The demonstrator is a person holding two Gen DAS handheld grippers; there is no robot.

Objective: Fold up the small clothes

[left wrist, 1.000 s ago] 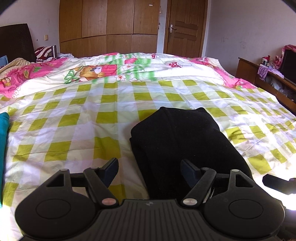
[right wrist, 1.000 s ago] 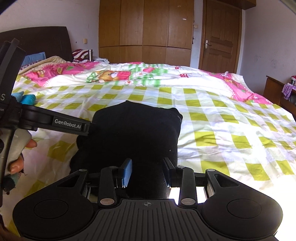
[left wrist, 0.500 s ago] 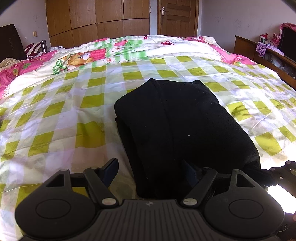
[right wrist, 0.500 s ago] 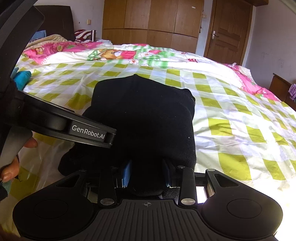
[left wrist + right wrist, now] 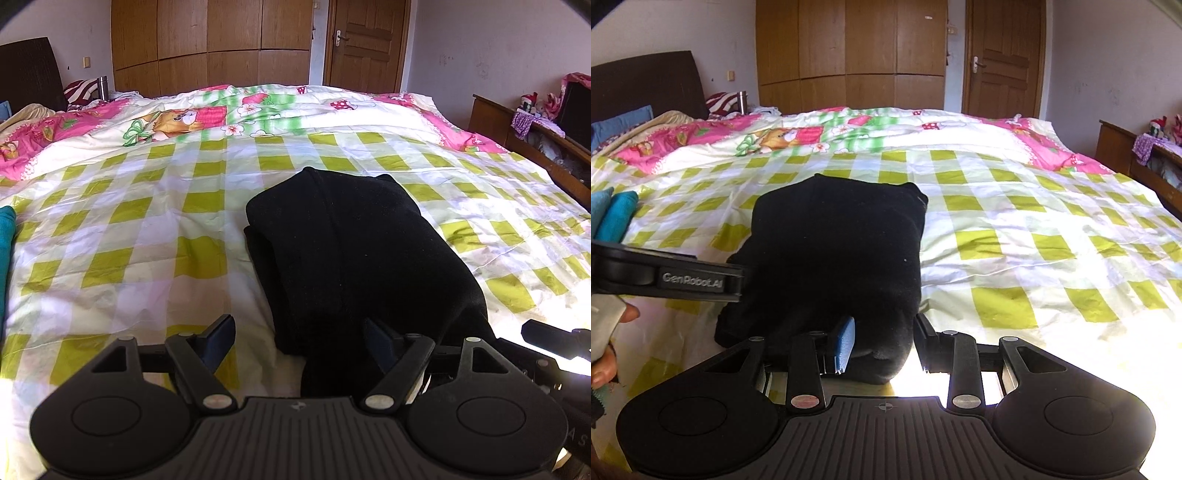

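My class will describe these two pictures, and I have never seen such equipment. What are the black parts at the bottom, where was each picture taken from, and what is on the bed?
There is no robot here: a person holds a two-finger gripper in each hand. Each gripper carries a wide-angle camera that looks along its fingers, so one picture comes from the left gripper and the other from the right gripper.

A folded black garment lies on the checked bedcover, with a teal cloth at the left edge.

The left gripper is wide open and holds nothing. The right gripper's fingers sit on either side of the garment's near edge. Whether they are pinching it is unclear.
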